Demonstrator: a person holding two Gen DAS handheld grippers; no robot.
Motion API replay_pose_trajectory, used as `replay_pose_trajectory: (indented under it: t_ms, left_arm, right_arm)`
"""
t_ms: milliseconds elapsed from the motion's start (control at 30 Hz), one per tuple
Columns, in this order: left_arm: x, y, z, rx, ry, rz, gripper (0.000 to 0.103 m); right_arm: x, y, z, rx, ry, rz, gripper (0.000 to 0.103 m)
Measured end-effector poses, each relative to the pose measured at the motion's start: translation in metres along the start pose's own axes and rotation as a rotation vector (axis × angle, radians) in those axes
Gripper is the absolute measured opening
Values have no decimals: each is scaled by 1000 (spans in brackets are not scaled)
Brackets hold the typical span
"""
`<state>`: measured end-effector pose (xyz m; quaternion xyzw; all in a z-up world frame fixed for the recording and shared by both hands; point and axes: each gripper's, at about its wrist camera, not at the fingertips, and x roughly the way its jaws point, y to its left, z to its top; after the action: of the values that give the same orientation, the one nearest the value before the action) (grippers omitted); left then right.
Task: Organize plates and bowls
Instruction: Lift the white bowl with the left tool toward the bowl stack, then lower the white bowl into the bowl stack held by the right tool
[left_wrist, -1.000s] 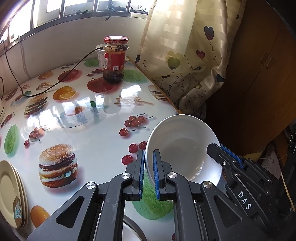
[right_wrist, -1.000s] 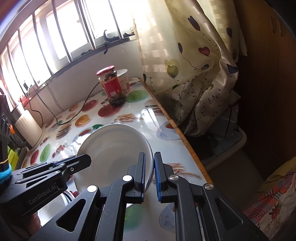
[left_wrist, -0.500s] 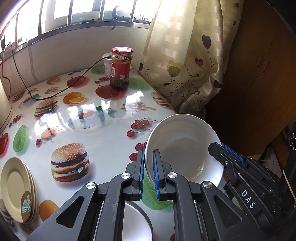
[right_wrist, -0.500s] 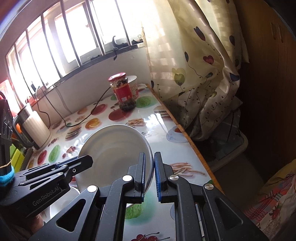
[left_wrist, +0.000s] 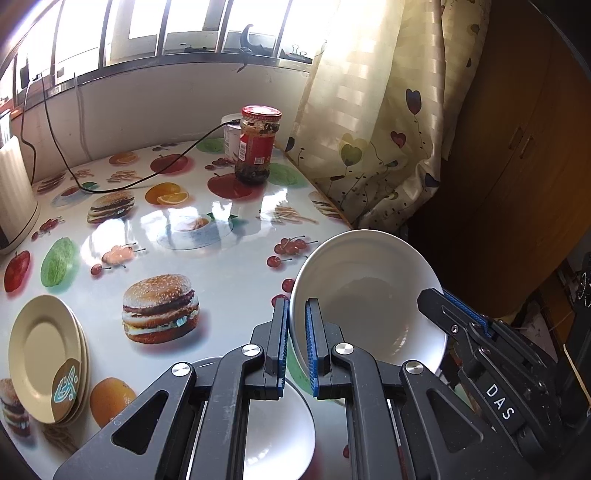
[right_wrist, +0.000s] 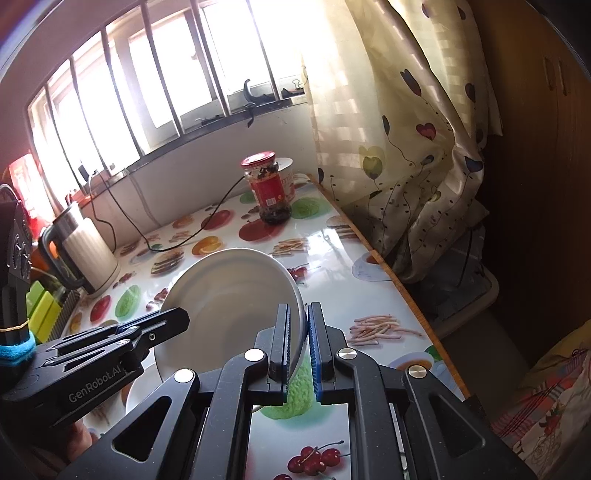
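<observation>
Both your grippers are clamped on one white bowl (left_wrist: 364, 295), held tilted above the near right part of the table (left_wrist: 229, 266). Your left gripper (left_wrist: 295, 343) pinches the bowl's left rim; your right gripper (right_wrist: 298, 341) pinches the opposite rim. A second white bowl (left_wrist: 275, 432) sits on the table directly below your left gripper. A stack of cream plates (left_wrist: 46, 360) lies at the near left. At the far side stand a red-lidded jar (left_wrist: 257, 146), a kettle (right_wrist: 86, 254) and a black cable (left_wrist: 122, 184).
</observation>
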<state>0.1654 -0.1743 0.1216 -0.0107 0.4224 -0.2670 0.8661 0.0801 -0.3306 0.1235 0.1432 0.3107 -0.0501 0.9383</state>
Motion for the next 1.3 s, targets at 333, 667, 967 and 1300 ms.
replay_pose_trajectory:
  t_ms: [333,667,967,1300]
  left_arm:
    - [-21,15,-8,-32,-27,7,9]
    - [-36,28,-19,-62,-40,15,9]
    - [-48,43,-27,-84,-53,30,9]
    - [-55,62,-39,-122,-52,45,9]
  right_arm:
    - [-13,21,-9,-28,-7,20,10]
    - [-22,38,-14,-52,-11,41,10]
    - [-23,55,-21,-78,-2,62,10]
    - [-20,73,-28,-103,13,87,10]
